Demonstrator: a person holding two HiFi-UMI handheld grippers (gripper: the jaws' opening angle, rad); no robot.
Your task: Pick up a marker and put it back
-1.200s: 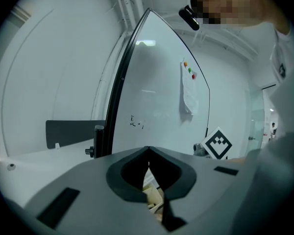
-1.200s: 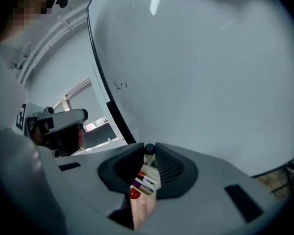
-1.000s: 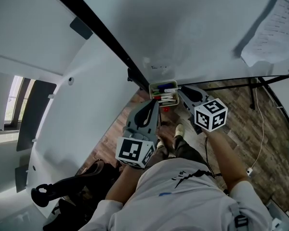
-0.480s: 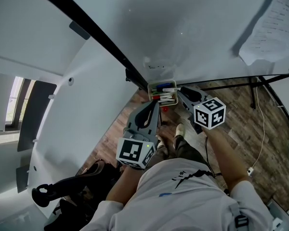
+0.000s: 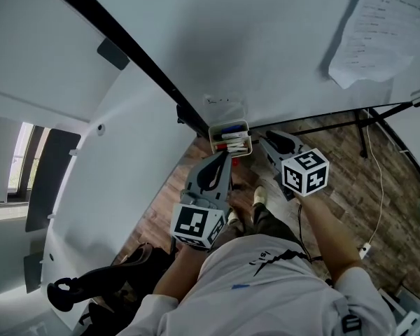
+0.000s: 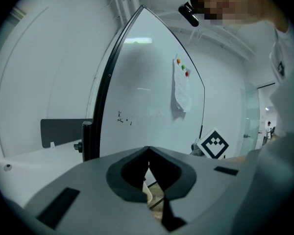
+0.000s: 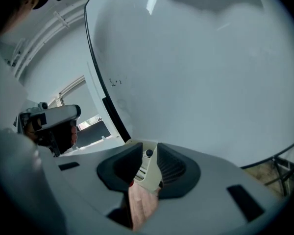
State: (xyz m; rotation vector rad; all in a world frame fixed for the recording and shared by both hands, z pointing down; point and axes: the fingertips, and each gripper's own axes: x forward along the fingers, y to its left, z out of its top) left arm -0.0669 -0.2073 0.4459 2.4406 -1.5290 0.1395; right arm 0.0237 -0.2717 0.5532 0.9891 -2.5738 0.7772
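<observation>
- Your left gripper [image 6: 148, 150] has its fingers [image 6: 122, 175] pressed together at the tips, with nothing between them.
- Your right gripper [image 7: 148, 149] has its fingers [image 7: 174, 168] spread a little. They pinch nothing; the cream tray [image 7: 150, 176] shows through the gap, beyond the tips.
- In the head view both grippers point at that tray, which sits against the foot of the whiteboard [image 5: 266, 47]. Your right tips are just beside its right end, and your left tips are just below it.
- The markers [image 5: 229, 138] all lie in the tray: a blue one toward the board, a red one nearer you, and pale ones among them.
- You hold no marker, so neither step of the task is in hand. The pictures cannot settle whether you are about to pick one or have already put it back. If the pick is yet to come, your right gripper looks the better placed, since it is already parted and lined up on the tray.
- The paper sheet [image 5: 367, 30] on the board carries lines of print too small to read.
- The small dark scribble [image 6: 123, 119] on the board is not legible either, and no brand shows on the markers or the tray.
</observation>
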